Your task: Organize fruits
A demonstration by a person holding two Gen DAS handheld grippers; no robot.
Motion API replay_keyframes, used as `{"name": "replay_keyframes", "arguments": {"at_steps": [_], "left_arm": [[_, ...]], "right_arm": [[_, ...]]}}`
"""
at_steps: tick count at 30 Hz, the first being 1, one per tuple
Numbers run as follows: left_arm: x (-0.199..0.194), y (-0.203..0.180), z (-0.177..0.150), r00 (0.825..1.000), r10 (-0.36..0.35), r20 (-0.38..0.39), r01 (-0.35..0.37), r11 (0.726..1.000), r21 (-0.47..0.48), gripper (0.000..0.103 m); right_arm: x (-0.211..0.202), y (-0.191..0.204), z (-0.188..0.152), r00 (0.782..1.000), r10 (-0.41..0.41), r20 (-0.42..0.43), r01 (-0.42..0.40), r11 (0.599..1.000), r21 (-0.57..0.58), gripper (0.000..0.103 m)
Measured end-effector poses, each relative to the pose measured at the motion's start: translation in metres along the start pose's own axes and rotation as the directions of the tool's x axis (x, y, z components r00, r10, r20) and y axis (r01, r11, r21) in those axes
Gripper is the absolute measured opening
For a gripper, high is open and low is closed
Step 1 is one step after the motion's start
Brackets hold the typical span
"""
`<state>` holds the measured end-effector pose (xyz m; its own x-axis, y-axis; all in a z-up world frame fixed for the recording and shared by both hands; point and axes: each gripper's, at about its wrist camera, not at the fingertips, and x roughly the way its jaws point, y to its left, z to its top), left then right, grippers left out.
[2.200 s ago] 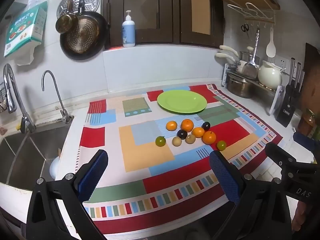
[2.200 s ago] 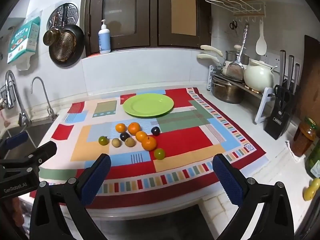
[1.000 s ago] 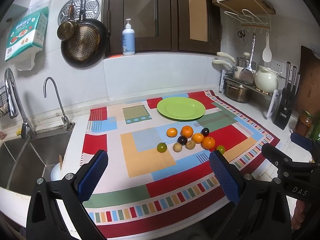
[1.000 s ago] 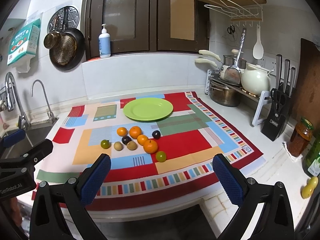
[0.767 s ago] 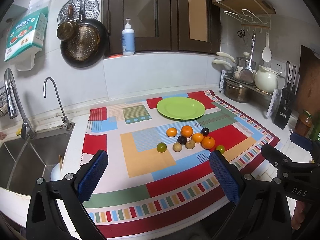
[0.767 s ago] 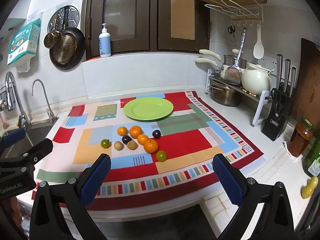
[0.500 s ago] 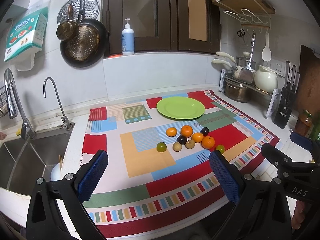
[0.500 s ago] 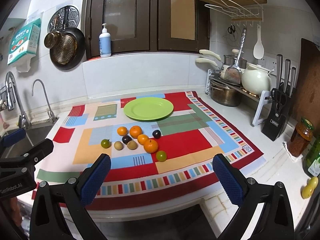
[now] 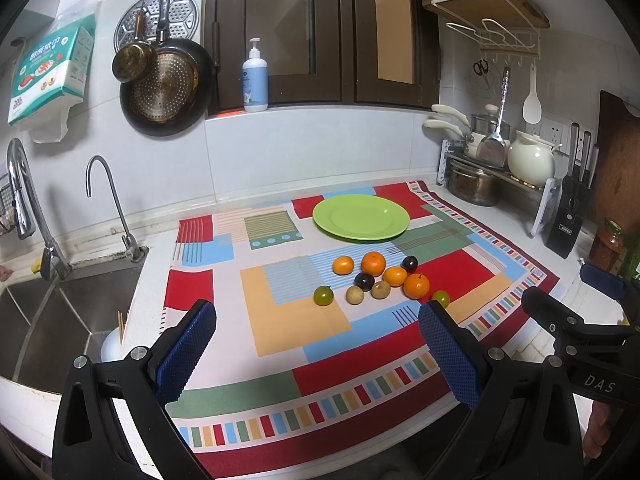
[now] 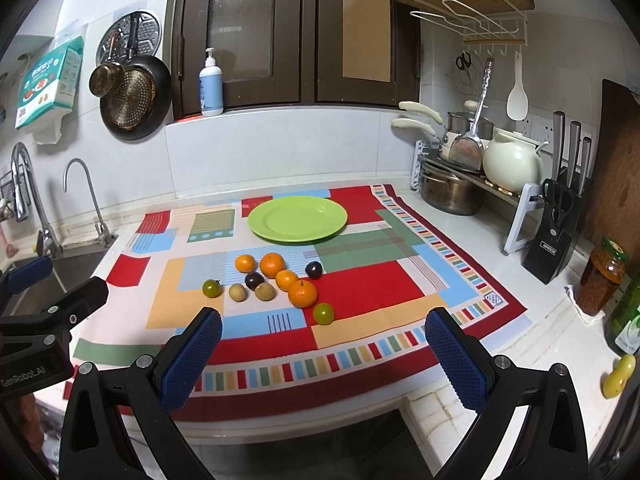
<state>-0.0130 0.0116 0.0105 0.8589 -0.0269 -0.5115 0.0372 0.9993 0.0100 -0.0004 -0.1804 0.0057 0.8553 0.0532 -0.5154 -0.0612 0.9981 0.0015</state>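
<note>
Several small fruits lie clustered on the patterned cloth [image 9: 296, 320]: oranges [image 9: 373, 263] [image 10: 272, 265], dark plums [image 9: 364, 281] [image 10: 313, 269], tan round fruits [image 9: 355, 294] [image 10: 237, 292] and green ones [image 9: 323, 295] [image 10: 323, 313]. Behind them sits an empty green plate [image 9: 361, 222] [image 10: 297, 219]. My left gripper [image 9: 316, 350] is open, held back over the cloth's near edge with nothing between its blue pads. My right gripper [image 10: 322, 356] is likewise open and empty, short of the fruit. Each gripper shows at the edge of the other's view.
A sink [image 9: 44, 320] with taps lies left of the cloth. At the right stand a pot rack [image 10: 460, 184], a white teapot [image 10: 510, 168], a knife block [image 10: 554, 236] and a jar [image 10: 604, 276]. Pans hang on the back wall [image 9: 164, 88].
Both views have pulled back and risen slightly since 2.2 s ago; over the last second they hold nearly still. The fruits and plate have not moved.
</note>
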Motion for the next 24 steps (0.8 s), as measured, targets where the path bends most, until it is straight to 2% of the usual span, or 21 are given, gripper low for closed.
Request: {"name": "replay_keyframes", "arguments": {"at_steps": [24], "left_arm": [[0.011, 0.009, -0.003, 1.000, -0.024, -0.018, 0.024, 1.000, 0.020, 0.103]], "right_arm": [[0.006, 0.012, 0.000, 1.000, -0.008, -0.005, 0.008, 1.000, -0.012, 0.102]]}}
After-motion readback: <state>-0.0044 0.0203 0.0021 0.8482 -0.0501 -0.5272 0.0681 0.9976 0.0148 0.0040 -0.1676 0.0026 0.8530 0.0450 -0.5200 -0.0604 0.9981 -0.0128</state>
